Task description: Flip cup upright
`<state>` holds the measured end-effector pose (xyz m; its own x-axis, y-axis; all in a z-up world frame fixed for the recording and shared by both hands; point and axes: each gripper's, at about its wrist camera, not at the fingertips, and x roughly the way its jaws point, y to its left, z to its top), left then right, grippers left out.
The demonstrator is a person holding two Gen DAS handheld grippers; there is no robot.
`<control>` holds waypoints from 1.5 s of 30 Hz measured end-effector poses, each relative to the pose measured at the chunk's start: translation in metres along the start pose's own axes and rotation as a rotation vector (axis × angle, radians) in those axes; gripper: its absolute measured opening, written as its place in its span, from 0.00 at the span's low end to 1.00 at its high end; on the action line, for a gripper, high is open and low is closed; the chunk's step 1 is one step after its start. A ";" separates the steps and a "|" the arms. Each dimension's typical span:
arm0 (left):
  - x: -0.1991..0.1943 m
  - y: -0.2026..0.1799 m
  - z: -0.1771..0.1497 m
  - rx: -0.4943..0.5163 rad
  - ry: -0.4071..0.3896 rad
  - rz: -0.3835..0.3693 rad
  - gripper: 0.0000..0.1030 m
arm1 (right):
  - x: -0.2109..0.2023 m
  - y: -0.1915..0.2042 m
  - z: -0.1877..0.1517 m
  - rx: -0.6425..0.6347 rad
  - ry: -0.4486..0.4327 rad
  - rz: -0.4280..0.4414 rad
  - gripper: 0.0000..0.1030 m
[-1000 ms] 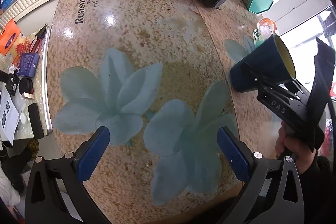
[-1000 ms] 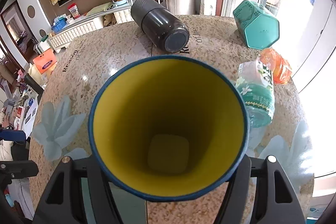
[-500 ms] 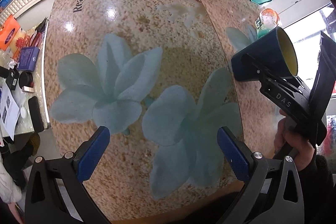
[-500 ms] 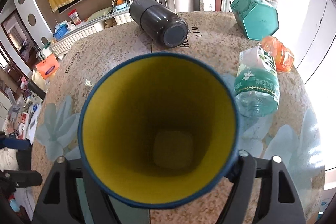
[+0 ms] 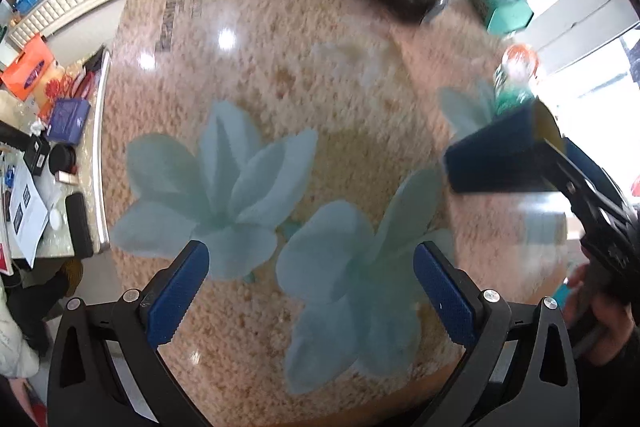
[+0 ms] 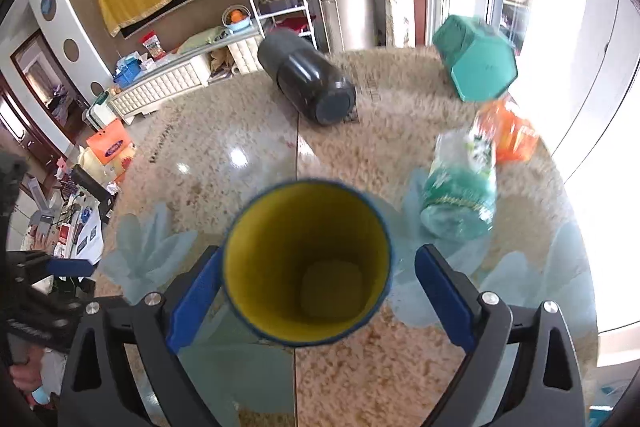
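Left wrist view: the table point(image 5: 256, 75) is round, with its near edge below the left hand-held gripper point(image 5: 312, 291) and its left edge running beside a cluttered side counter point(image 5: 52, 131). The central floral surface is bare between both grippers. The left hand-held gripper hangs over it with jaws spread wide, holding nothing.

Obstacles lie along the far and right sides of the table: a black cylinder point(image 6: 308, 83) on its side at the far edge, a green box point(image 6: 474, 67) to its right, and a plastic bottle point(image 6: 460, 203) lying with an orange packet point(image 6: 508, 139) just beside it (all blurred by motion).

The cup point(image 6: 308, 267) sits between the fingers of the right hand-held gripper point(image 6: 318, 291), near the table's right side. The left pad touches its wall; a gap shows at the right pad, so the jaws are parted. The cup is dark blue outside, yellow inside, tapered toward its base, mouth toward the camera. From the left wrist view the cup point(image 5: 500, 155) is tilted, base low.
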<state>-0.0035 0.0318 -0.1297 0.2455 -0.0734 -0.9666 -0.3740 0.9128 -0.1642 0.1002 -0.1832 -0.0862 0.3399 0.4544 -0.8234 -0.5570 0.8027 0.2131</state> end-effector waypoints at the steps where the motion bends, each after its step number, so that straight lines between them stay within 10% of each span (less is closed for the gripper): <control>1: -0.003 -0.001 0.002 -0.010 -0.016 -0.003 1.00 | -0.007 0.000 0.004 -0.004 -0.011 0.000 0.97; 8: -0.034 -0.009 0.014 -0.058 -0.126 -0.123 1.00 | -0.039 -0.012 0.024 0.004 -0.034 0.034 0.99; 19: -0.090 -0.076 0.019 0.060 -0.302 -0.003 1.00 | -0.068 -0.033 0.044 0.007 0.050 -0.010 0.99; 30: -0.096 -0.106 0.011 -0.017 -0.282 -0.071 1.00 | -0.084 -0.042 0.033 -0.025 0.114 -0.049 0.99; 45: -0.092 -0.093 0.007 0.125 -0.246 -0.097 1.00 | -0.087 -0.018 0.012 0.098 0.104 -0.159 0.99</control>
<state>0.0146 -0.0434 -0.0247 0.4897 -0.0772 -0.8684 -0.2288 0.9498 -0.2134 0.0901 -0.2328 -0.0116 0.3348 0.2814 -0.8993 -0.4250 0.8969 0.1224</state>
